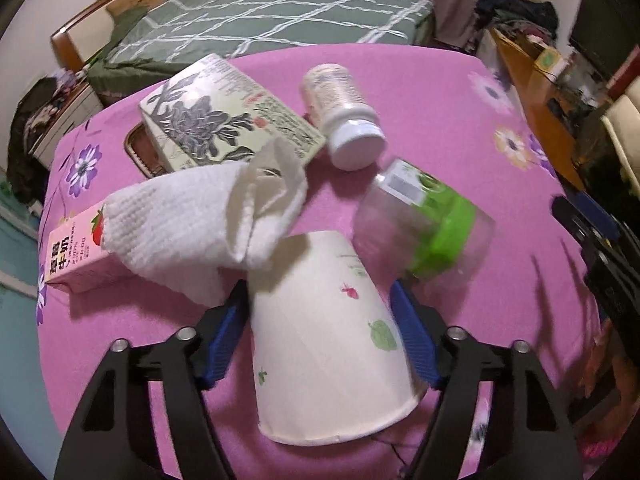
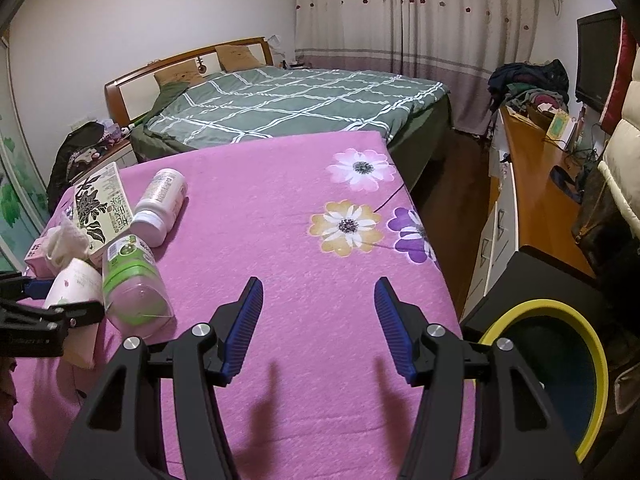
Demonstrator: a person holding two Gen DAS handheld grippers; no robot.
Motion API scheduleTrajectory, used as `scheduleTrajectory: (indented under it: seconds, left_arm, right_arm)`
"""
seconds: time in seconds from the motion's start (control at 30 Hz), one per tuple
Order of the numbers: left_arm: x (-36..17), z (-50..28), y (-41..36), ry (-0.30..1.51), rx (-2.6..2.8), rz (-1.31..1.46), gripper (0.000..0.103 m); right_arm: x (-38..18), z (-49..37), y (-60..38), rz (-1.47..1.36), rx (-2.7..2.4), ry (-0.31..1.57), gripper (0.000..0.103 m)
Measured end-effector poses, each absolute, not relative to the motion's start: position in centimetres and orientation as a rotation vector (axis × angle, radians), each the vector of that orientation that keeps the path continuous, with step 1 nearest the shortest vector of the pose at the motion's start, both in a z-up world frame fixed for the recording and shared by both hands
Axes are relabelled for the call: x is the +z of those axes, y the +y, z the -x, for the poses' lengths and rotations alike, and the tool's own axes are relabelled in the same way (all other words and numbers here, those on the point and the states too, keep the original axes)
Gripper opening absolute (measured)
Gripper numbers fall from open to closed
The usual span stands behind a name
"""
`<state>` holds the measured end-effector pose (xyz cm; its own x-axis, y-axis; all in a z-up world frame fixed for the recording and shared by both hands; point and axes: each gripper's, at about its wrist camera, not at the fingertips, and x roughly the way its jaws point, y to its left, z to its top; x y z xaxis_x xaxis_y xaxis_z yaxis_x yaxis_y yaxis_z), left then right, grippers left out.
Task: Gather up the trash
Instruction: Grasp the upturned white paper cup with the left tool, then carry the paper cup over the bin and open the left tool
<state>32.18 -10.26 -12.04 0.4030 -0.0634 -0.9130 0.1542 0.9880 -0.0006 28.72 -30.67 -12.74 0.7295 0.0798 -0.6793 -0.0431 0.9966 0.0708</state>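
Note:
A white paper cup with small leaf prints lies on its side on the pink cloth, and my left gripper has a blue pad on each side of it, shut on it. Beyond it lie a crumpled white tissue, a pink strawberry milk carton, a flower-print box, a white pill bottle and a clear bottle with a green label. My right gripper is open and empty above bare cloth. The same pile shows at the left of the right wrist view, with the cup.
A table under a pink flowered cloth holds the trash. A bin with a yellow rim stands off its right edge. A bed lies behind; a wooden desk runs along the right.

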Motion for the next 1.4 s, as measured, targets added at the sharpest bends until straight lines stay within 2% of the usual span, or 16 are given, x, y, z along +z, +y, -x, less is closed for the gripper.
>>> scheduleTrajectory:
  seconds: [0.47,0.77,1.03,1.2,1.4]
  left_arm:
    - [-10.3,-23.6,-12.4,1.101,-0.325,-0.180,0.065]
    - [-7.2,-22.5,-15.9,1.013,-0.408,-0.215,0.065]
    - [-5.4,-23.0,-23.3,0.960,-0.548,-0.272,0.065]
    - [-4.7,-23.8,-30.5,0.929,-0.657,-0.319,0.065]
    - [-6.0,-25.1,-39.2,0.928,-0.752,-0.364,0.065]
  right_arm:
    - [-12.4,-28.6,-31.1,-0.078,0.081,0.753,0.056]
    - [-9.1,-24.1,-35.1,-0.075,0.007,0.673,0.056]
    - [-7.3,-15.3,-43.5,-0.112,-0.145,0.626,0.056]
    - [-7.5,-11.3,-47.2,-0.142,-0.227,0.624,0.057]
    - [-8.6,-7.6,-51.1,-0.194,-0.325,0.627,0.058]
